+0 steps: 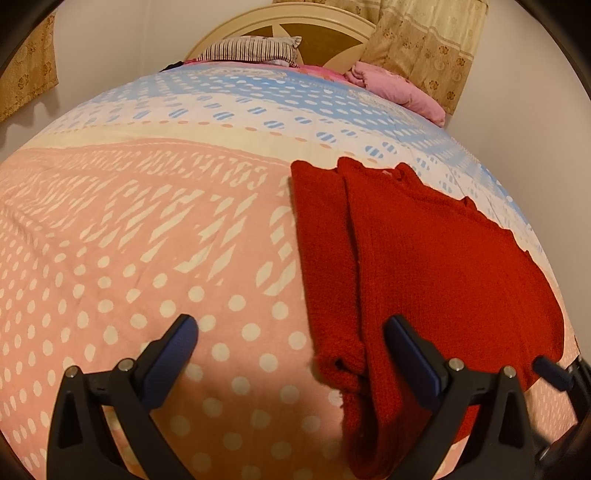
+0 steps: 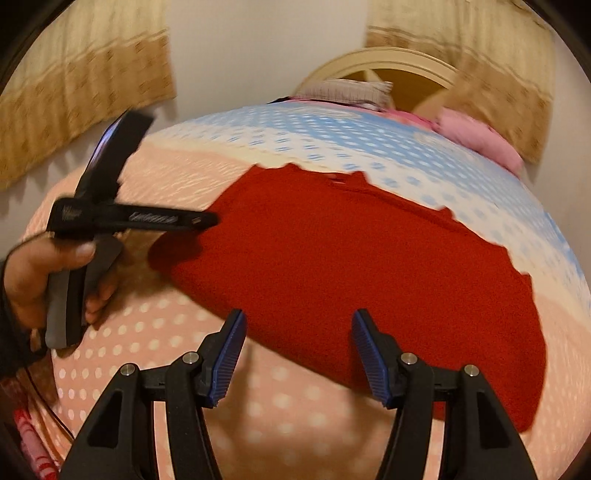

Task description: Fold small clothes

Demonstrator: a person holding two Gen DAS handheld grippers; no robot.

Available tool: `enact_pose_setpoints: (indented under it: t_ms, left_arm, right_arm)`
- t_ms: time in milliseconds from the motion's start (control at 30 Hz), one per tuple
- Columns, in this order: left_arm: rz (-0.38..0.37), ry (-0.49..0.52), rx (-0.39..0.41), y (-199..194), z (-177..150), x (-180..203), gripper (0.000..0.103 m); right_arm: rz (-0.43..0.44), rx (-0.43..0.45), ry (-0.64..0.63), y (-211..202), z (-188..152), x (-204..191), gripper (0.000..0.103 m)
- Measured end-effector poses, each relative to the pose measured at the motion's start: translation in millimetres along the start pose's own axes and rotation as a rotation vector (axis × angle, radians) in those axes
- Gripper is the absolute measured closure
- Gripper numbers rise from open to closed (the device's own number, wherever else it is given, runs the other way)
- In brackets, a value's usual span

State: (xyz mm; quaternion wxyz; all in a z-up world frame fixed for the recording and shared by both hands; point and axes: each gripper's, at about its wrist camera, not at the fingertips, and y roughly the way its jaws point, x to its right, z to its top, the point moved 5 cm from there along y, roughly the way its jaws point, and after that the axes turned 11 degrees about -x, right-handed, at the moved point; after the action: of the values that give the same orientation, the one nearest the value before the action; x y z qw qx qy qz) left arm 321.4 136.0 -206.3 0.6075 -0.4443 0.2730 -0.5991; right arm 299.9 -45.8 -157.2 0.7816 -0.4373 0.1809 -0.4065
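Observation:
A red knit sweater (image 1: 424, 266) lies flat on the bedspread (image 1: 129, 240), with one sleeve folded lengthwise along its left side. My left gripper (image 1: 291, 328) is open just above the bed. Its right finger is over the sweater's hem, and the sleeve cuff (image 1: 340, 365) lies below the gap. Nothing is pinched. One fingertip (image 1: 552, 371) of my right gripper shows at the sweater's right edge. In the right wrist view the right gripper (image 2: 298, 321) is open over the near edge of the sweater (image 2: 351, 258), which is blurred by motion. A hand (image 2: 40, 273) holds the left gripper's handle at the left.
The bedspread is pink with white dots near me and blue and white farther back. A striped pillow (image 1: 251, 50) and a pink blanket (image 1: 399, 86) lie at the headboard (image 1: 321, 33). Patterned curtains (image 1: 436, 44) hang behind. The bed's left edge meets a pale wall.

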Motion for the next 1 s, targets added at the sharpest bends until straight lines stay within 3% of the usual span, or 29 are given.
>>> enact_pose_setpoints:
  t_ms: [133,533,800,833,933,1000]
  left_arm:
    - [-0.009,-0.002,-0.001,0.1,1.2,0.6,0.0]
    - [-0.18,0.008,-0.01,8.2,29.9,6.2,0.0]
    - [-0.209,0.011,-0.034,21.1,49.8,12.3,0.001]
    - [-0.225,0.006,-0.029,21.2,51.9,12.2,0.004]
    - [-0.285,0.018,-0.04,23.9,53.4,16.8,0.025]
    - [-0.281,0.026,-0.034,24.6,54.3,20.4,0.026]
  right_arm:
    - [-0.001,-0.01,-0.039,9.6,3.4,-21.9,0.042]
    - [-0.098,-0.006,-0.172,22.1,10.0,-53.3,0.042]
    - [-0.17,0.012,-0.269,31.2,23.7,-82.4,0.042]
    - [-0.179,0.012,-0.272,32.6,25.2,-83.4,0.042]
    - [-0.189,0.015,-0.266,34.6,30.2,-83.4,0.042]
    - [-0.189,0.015,-0.259,35.7,32.3,-82.1,0.042]
